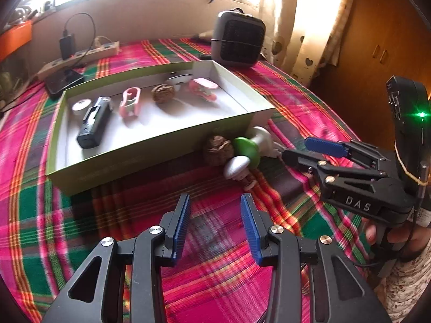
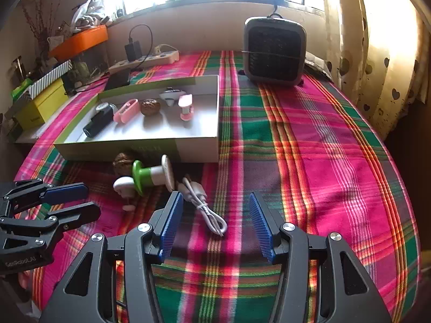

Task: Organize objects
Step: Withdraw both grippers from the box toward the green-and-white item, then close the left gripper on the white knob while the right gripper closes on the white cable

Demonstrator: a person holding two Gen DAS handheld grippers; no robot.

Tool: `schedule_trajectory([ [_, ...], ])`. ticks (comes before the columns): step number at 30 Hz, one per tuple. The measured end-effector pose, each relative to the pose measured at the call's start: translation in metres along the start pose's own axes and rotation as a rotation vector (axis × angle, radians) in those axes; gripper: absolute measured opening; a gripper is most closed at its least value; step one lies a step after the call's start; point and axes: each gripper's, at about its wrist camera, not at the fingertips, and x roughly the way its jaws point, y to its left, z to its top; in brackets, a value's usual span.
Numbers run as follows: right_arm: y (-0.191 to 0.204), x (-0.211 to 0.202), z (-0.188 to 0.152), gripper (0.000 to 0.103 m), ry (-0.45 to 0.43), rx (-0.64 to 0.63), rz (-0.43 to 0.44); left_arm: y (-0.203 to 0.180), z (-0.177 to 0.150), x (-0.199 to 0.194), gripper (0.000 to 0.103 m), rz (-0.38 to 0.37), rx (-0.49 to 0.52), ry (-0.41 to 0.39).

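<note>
An open green-walled box holds a black device, a pink clip, a walnut, a white piece and a pink-white item. In front of the box lie a second walnut, a green-and-white toy and a white cable. My left gripper is open and empty, short of these. My right gripper is open and empty, with the cable between its fingers' line of sight.
A grey fan heater stands at the back of the plaid cloth. A power strip with charger and a phone lie behind the box. Boxes crowd the left edge.
</note>
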Motion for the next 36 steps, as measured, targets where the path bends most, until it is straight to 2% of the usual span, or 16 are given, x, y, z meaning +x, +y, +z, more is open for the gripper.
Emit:
schedule_trajectory([
  [5, -0.003, 0.002, -0.001, 0.052, 0.017, 0.007, 0.008, -0.005, 0.004, 0.005, 0.037, -0.023, -0.001, 0.009],
  [15, 0.004, 0.008, 0.0, 0.052, 0.05, -0.053, 0.02, -0.014, 0.013, 0.01, 0.037, -0.019, 0.01, 0.005],
  [30, -0.001, 0.011, 0.003, 0.052, 0.054, -0.08, 0.006, -0.02, 0.022, 0.024, 0.037, 0.039, 0.006, 0.019],
  [32, -0.001, 0.01, 0.003, 0.048, 0.052, -0.086, 0.011, -0.019, 0.022, 0.024, 0.036, 0.048, 0.002, 0.016],
  [34, 0.0, 0.01, 0.003, 0.034, 0.048, -0.09, 0.016, -0.017, 0.022, 0.024, 0.035, 0.049, -0.007, 0.016],
  [36, 0.0, 0.01, 0.003, 0.033, 0.048, -0.091, 0.018, -0.016, 0.021, 0.023, 0.033, 0.052, -0.012, 0.017],
])
